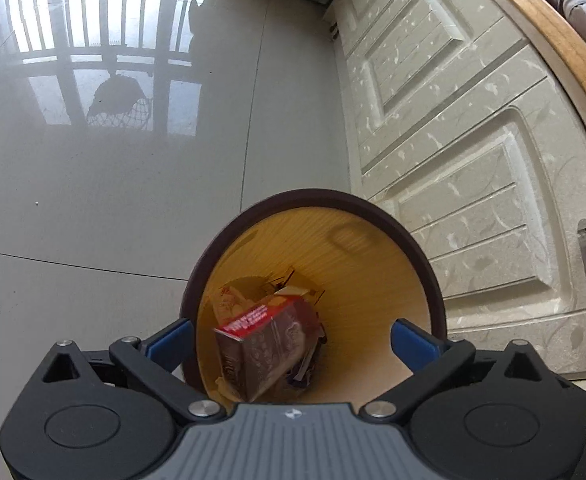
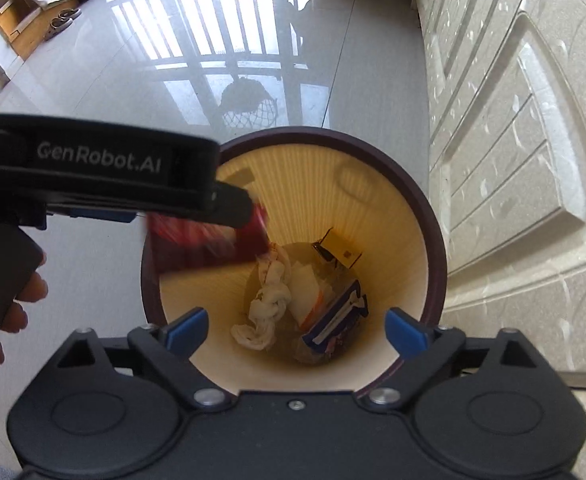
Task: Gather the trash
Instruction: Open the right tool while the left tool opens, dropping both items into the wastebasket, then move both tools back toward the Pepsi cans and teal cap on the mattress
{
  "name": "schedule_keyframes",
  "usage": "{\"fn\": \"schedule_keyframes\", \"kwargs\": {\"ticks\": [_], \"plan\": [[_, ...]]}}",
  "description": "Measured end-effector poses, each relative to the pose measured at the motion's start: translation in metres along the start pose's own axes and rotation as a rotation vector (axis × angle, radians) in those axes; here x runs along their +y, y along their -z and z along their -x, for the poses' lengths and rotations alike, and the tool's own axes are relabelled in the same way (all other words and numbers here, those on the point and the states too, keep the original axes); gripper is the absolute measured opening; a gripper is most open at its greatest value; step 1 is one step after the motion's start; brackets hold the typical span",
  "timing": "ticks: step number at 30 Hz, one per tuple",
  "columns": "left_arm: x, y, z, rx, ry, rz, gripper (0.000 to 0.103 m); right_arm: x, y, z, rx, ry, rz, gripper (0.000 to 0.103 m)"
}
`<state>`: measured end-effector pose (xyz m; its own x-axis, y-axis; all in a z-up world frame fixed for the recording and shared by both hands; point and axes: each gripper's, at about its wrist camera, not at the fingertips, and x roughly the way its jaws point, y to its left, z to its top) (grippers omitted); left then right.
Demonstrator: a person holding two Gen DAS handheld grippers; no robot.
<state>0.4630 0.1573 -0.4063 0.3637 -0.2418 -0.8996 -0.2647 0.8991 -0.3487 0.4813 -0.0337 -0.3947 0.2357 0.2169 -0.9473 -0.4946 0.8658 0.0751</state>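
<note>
Glossy grey tile floor (image 1: pixel 113 200) with cream cabinet doors (image 1: pixel 473 160) alongside. Left wrist view: the left tool (image 1: pixel 292 340) hangs spread wide right over the round wood-look bin with a dark rim (image 1: pixel 373 200), presumably so stuff drops straight in. Blurry red-and-brown cardboard box (image 1: pixel 265 344) sits between the fingers, not pinched, looks mid-fall. Right wrist view: the right tool (image 2: pixel 296 330) is spread too, empty. Down in the bin: twisted white tissue (image 2: pixel 267 308), blue-and-white wrapper (image 2: pixel 335 328), small yellow carton (image 2: pixel 339 252).
</note>
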Motion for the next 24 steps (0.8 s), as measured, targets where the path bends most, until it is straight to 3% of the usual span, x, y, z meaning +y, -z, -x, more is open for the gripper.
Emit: {"fn": "schedule_keyframes", "kwargs": {"ticks": [17, 24], "plan": [[0.002, 0.004, 0.018, 0.012, -0.137, -0.107, 0.103, -0.001, 0.002, 0.003, -0.004, 0.012, -0.024, 0.103], [-0.004, 0.003, 0.037, -0.013, -0.141, -0.14, 0.103, 0.0, 0.0, 0.019, -0.029, 0.024, -0.024, 0.103]]}}
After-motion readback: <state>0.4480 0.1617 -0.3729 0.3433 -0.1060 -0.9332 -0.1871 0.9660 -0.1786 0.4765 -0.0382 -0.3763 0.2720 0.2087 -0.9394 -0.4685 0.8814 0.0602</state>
